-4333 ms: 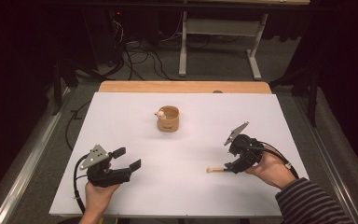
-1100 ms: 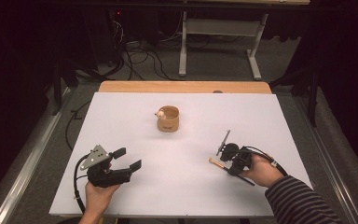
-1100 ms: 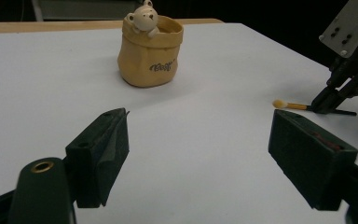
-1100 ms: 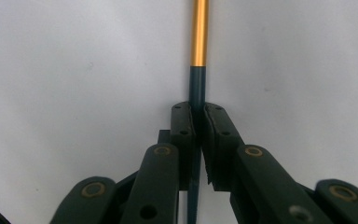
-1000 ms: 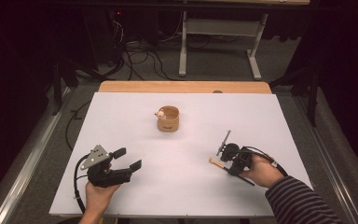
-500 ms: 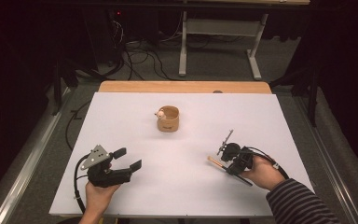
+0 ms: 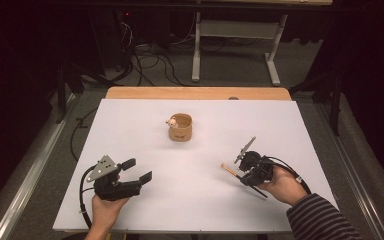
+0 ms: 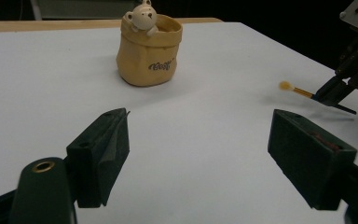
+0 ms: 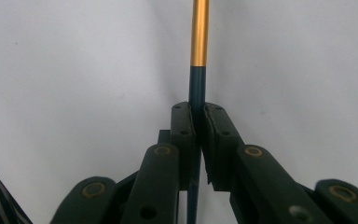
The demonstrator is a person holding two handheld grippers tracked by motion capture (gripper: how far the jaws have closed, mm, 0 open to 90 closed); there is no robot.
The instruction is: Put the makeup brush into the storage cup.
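Black right gripper [image 9: 196,116] pinches a brush [image 9: 199,42].

White tabletop [image 7: 130,130] lying on wooden table, tan edge [image 7: 195,93] showing along far side. Grey carpeted floor [image 7: 230,70] spreading beyond. Tangle of black cables [image 7: 145,60] trailing across floor at left (some running toward dark equipment). White metal desk frame [image 7: 235,35] standing farther back. Metal rail [image 7: 30,175] running along table's left. Room edges sinking into darkness.
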